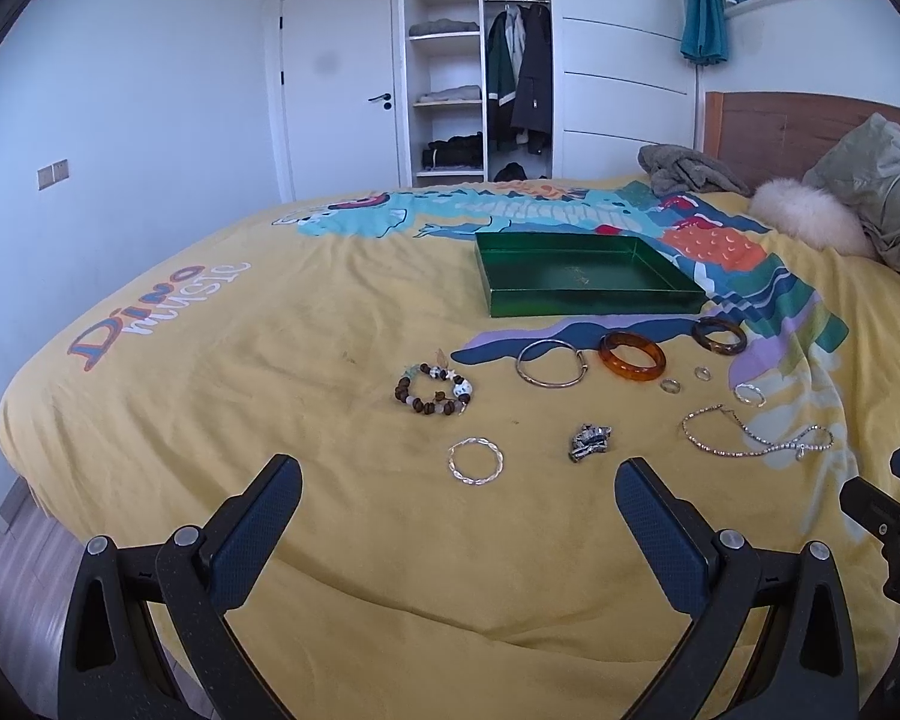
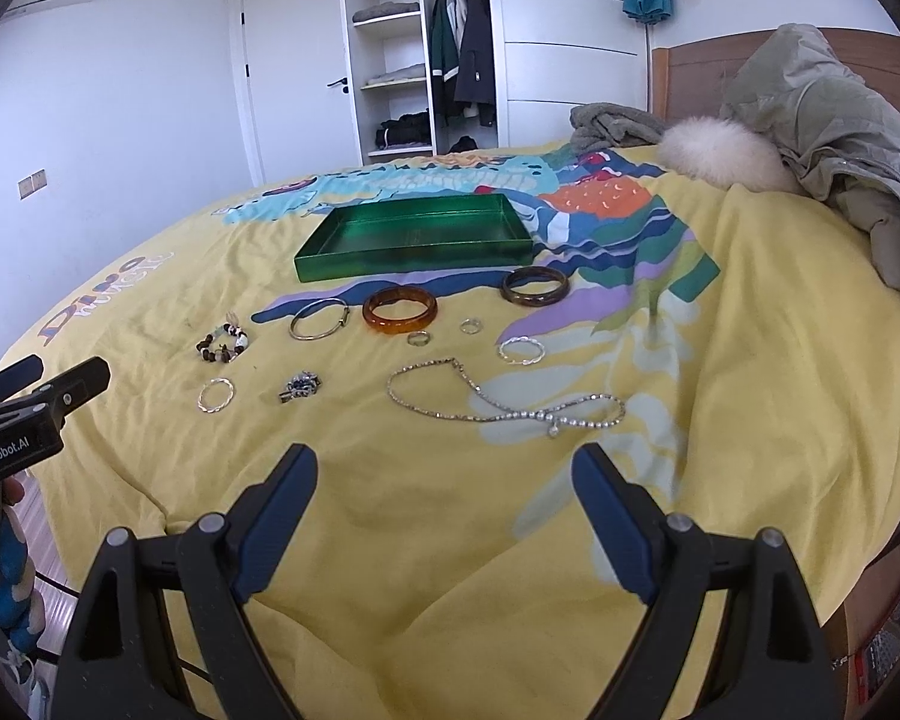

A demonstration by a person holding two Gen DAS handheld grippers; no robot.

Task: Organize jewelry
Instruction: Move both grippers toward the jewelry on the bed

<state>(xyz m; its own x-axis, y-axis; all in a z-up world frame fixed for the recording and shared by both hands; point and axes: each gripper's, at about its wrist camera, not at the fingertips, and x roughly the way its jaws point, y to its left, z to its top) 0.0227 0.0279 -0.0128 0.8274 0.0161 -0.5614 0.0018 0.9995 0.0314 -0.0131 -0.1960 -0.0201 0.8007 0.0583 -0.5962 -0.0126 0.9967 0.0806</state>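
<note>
A green tray lies empty on the yellow bedspread. In front of it lie an amber bangle, a dark brown bangle, a thin silver bangle, a beaded bracelet, two twisted silver rings, a brooch, small rings and a silver necklace. My left gripper is open above the near bedspread, empty. My right gripper is open and empty, just short of the necklace.
A fluffy white pillow, an olive jacket and a grey cloth lie at the bed's head on the right. An open wardrobe and door stand behind. The bed's edge drops off to the left.
</note>
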